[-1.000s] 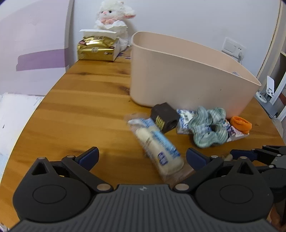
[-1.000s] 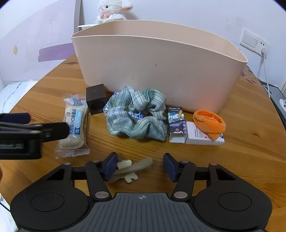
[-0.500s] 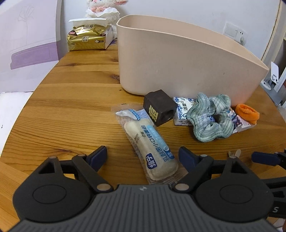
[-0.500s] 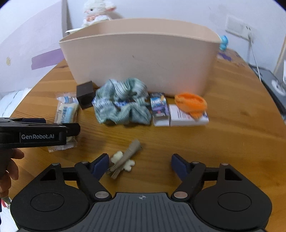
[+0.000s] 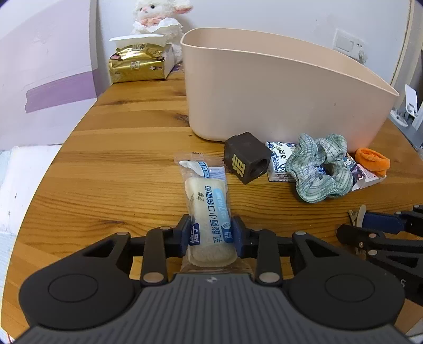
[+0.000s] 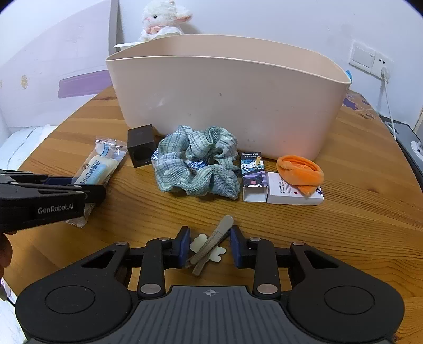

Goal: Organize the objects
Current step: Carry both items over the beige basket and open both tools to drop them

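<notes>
The bread packet (image 5: 208, 211) lies on the wooden table (image 5: 119, 164), its near end clamped between the pads of the left gripper (image 5: 210, 234), long axis running straight ahead toward the beige bin (image 5: 277, 92). The right gripper (image 6: 210, 247) straddles a hair clip (image 6: 211, 244), not yet clenched.

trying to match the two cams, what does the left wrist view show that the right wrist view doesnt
Only the left wrist view: the gold tissue pack and the left claw closed on the bread packet.
Only the right wrist view: the cartoon box in full and the right claw around the hair clip.
Both: the beige bin, black cube, green scrunchie, orange cloth, plush lamb.
</notes>
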Motion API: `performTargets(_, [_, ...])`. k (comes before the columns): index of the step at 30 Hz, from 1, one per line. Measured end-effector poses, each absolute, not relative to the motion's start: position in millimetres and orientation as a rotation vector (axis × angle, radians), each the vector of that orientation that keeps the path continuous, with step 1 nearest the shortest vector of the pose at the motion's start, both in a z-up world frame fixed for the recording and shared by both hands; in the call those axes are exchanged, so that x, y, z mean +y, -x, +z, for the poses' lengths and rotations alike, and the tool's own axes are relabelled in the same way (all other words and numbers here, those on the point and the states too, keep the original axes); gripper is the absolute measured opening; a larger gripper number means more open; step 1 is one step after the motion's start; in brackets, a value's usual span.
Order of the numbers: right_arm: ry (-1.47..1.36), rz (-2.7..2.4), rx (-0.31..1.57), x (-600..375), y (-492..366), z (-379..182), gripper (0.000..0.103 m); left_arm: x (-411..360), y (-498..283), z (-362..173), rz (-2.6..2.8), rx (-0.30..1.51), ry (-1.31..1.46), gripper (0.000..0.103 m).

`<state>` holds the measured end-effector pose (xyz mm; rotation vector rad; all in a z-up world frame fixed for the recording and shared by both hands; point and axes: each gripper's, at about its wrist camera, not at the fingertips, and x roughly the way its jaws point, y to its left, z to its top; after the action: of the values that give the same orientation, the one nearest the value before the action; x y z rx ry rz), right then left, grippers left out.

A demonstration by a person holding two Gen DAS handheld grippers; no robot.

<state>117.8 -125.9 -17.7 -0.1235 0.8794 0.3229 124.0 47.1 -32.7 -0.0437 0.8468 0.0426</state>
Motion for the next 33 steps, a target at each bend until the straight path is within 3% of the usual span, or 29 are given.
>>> performTargets(10, [0.058,0.312,0.800,-148.1,-98.9,12.8,0.029,41.3,-101.1,-18.7,-0.013,0.841,0.058,0.028])
performTargets(20, [0.006,0.293,0.637,-181.8,-107.5,74.3,0.029,37.9,-83.9,45.2,-0.004,0.670,0.056,0.028])
performTargets(33, [0.034,0.232,0.501,-195.2,-181.1,126.7,0.029,-2.6,-161.9,97.4,-0.006,0.522,-0.033,0.028])
